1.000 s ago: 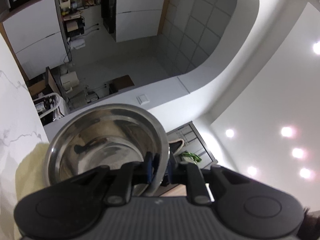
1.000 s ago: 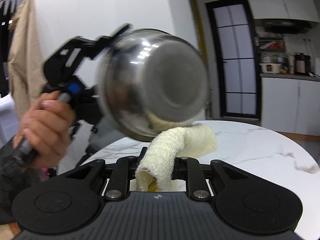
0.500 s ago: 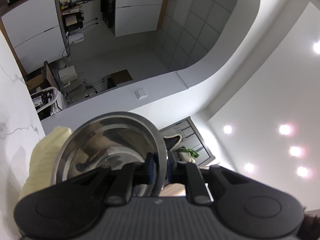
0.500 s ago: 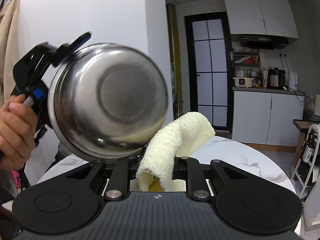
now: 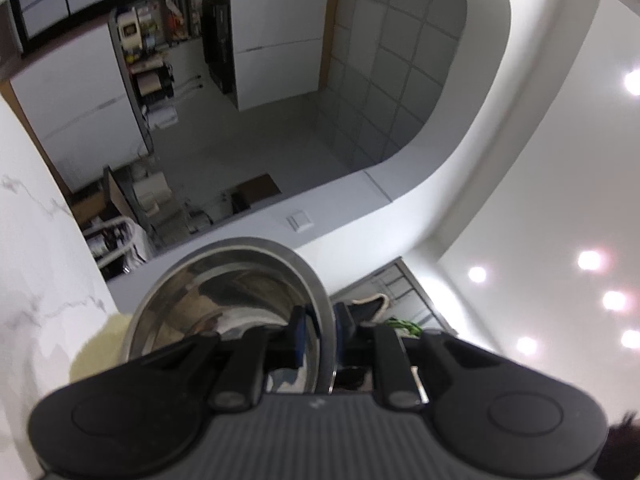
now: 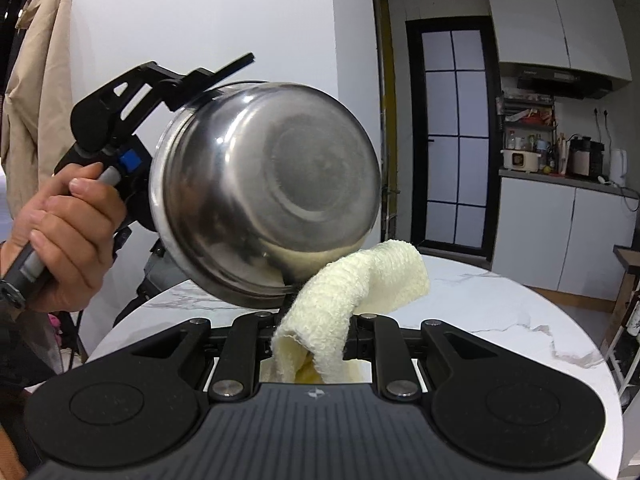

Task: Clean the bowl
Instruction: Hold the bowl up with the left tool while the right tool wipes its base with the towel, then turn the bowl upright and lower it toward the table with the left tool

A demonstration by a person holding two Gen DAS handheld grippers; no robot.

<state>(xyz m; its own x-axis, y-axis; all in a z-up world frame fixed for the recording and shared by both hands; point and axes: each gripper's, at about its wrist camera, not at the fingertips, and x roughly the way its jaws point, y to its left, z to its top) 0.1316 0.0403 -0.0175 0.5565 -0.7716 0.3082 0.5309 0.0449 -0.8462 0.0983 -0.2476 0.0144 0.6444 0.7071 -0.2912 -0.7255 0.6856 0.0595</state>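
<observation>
My left gripper point(image 5: 318, 330) is shut on the rim of a steel bowl point(image 5: 224, 304) and holds it in the air, tilted on its side. In the right wrist view the bowl point(image 6: 272, 200) shows its outer wall and base, with the left gripper point(image 6: 188, 84) clamped on its upper left rim. My right gripper point(image 6: 316, 320) is shut on a folded pale yellow cloth point(image 6: 352, 292). The cloth's folded end touches the bowl's lower outer wall. The cloth's edge peeks out left of the bowl in the left wrist view point(image 5: 100, 344).
A round white marble table point(image 6: 500, 320) lies below both grippers. A beige coat point(image 6: 36, 68) hangs at the left. A kitchen counter point(image 6: 568, 184) with appliances and a dark glazed door point(image 6: 456, 140) stand behind.
The bowl has swung about in front of the right gripper, and its base now faces more to the right. The cloth stays pressed at its lower wall.
</observation>
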